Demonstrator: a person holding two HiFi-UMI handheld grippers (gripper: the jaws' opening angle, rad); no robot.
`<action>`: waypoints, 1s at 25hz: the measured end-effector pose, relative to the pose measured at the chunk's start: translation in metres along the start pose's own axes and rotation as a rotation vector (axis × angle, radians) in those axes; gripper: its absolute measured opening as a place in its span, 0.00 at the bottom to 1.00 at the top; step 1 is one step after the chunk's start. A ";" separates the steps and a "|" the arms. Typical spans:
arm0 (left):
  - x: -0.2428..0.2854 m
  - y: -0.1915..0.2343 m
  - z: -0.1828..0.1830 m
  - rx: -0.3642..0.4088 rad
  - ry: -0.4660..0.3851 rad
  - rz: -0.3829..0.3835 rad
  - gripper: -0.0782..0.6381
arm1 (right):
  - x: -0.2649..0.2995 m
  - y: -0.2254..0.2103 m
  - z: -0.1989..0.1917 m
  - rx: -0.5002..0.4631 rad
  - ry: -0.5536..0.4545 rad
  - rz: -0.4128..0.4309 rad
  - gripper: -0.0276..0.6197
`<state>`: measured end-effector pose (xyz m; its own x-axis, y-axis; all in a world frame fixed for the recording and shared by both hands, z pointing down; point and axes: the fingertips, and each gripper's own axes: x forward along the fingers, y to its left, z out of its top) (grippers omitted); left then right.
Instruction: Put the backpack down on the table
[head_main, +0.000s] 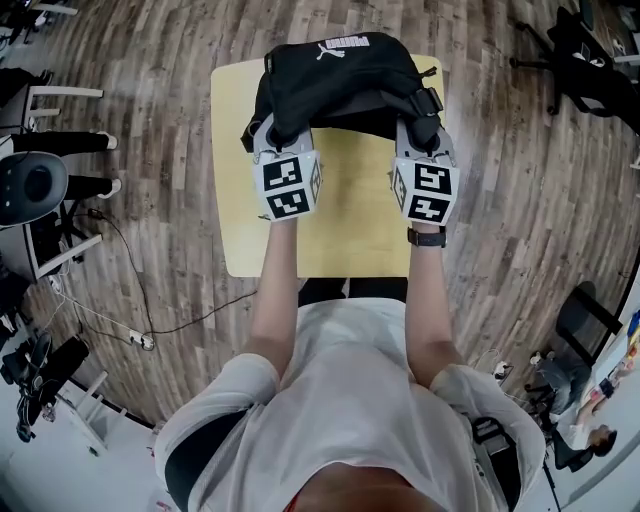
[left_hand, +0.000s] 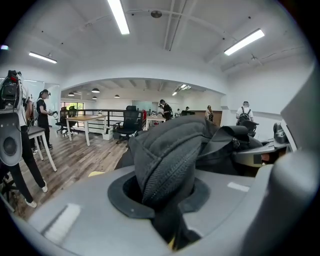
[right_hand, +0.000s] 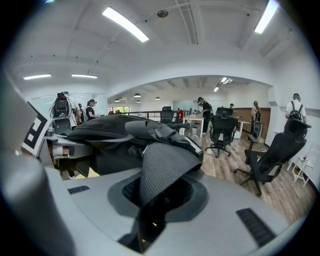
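Pinching folds of black fabric, both sets of jaws sit narrow: left gripper (left_hand: 167, 200) clamps a padded, zippered edge, right gripper (right_hand: 150, 200) clamps a ribbed mesh flap. Backpack (head_main: 335, 75) sits just ahead of and between the two jaws, over the far end of the yellow surface (head_main: 350, 235); cannot tell if its base touches. Judged soft, floppy, fairly light, sagging between grips; woven nylon, not slippery, not fragile. Thick seams or straps on each side look like the best hold, as now. Wood-plank floor (head_main: 520, 200) lies beyond, an office chair (right_hand: 270, 155) further out.
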<state>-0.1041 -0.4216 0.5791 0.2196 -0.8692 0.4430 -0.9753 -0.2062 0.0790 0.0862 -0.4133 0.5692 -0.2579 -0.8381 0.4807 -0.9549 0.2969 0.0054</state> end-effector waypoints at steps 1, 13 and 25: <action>0.004 0.001 -0.003 -0.001 0.002 -0.002 0.21 | 0.004 0.000 -0.003 -0.001 0.004 0.000 0.13; 0.044 0.009 -0.044 -0.012 0.037 -0.004 0.21 | 0.045 -0.004 -0.040 -0.015 0.061 0.025 0.13; 0.072 0.012 -0.074 -0.010 0.075 -0.014 0.21 | 0.072 -0.010 -0.070 -0.008 0.110 0.036 0.13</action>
<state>-0.1014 -0.4535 0.6778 0.2315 -0.8298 0.5078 -0.9724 -0.2132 0.0948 0.0870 -0.4448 0.6649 -0.2735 -0.7721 0.5737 -0.9441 0.3297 -0.0063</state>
